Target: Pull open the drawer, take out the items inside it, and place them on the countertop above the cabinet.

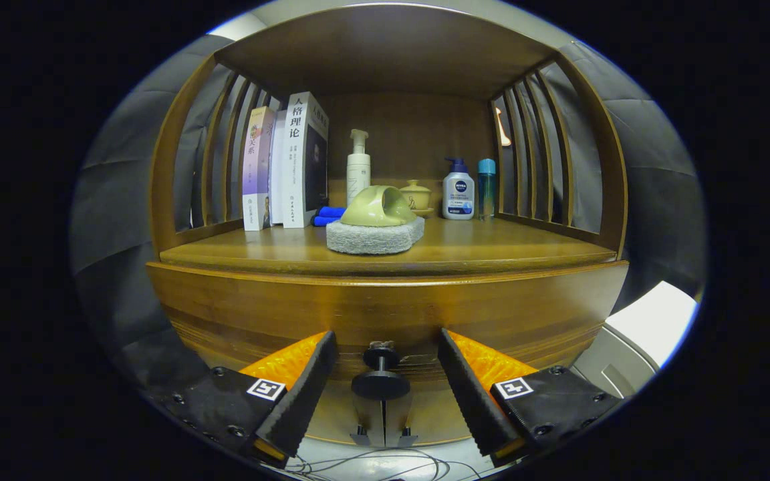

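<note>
Three books [285,164] stand upright at the left of the shelf, against the slatted side. Just right of them lie two blue cylinders [329,215]. A white pump bottle [358,168] stands near the back panel. In front of it a green ceramic cup [378,207] lies tipped on a grey scouring pad [375,238], with a small lidded green pot [416,196] behind. Farther right stand a white and blue pump bottle [458,192] and a teal bottle [486,188], close together.

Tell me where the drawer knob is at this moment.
In the gripper view, the drawer knob sits on the drawer front, below the countertop, centred between the open tool's fingers, untouched.
</note>
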Demonstrator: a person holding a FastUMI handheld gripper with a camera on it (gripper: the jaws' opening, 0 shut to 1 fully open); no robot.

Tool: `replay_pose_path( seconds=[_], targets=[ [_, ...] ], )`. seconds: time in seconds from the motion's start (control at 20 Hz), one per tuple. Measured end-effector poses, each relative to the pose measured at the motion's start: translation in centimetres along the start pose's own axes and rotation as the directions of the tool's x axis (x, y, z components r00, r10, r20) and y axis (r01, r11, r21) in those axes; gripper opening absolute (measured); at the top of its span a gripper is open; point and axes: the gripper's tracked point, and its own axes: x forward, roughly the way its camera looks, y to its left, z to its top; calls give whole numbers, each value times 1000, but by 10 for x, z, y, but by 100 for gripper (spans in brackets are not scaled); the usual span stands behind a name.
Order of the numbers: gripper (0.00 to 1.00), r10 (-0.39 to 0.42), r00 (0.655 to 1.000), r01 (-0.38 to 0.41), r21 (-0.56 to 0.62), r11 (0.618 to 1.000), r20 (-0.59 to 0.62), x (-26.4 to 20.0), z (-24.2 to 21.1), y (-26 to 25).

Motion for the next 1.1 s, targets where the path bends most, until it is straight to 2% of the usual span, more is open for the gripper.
replay_pose_path(
  seconds=[0.3, 0.5, 0.8, 0.95, 1.1],
  targets=[
    [98, -3, 1000, 3, -9, 1000, 7, 5, 1, 0],
    [98, 38, 999, -38, -13, 999, 20, -9, 14, 3],
    [97, 111, 985, -114, 15, 993, 130, -81, 64, 8],
    [97, 124, 979, -130, 25, 991, 163, -114, 73, 1],
    [97, 131, 973, -131, -14, 991, 191, -142, 76, -6]
  ],
)
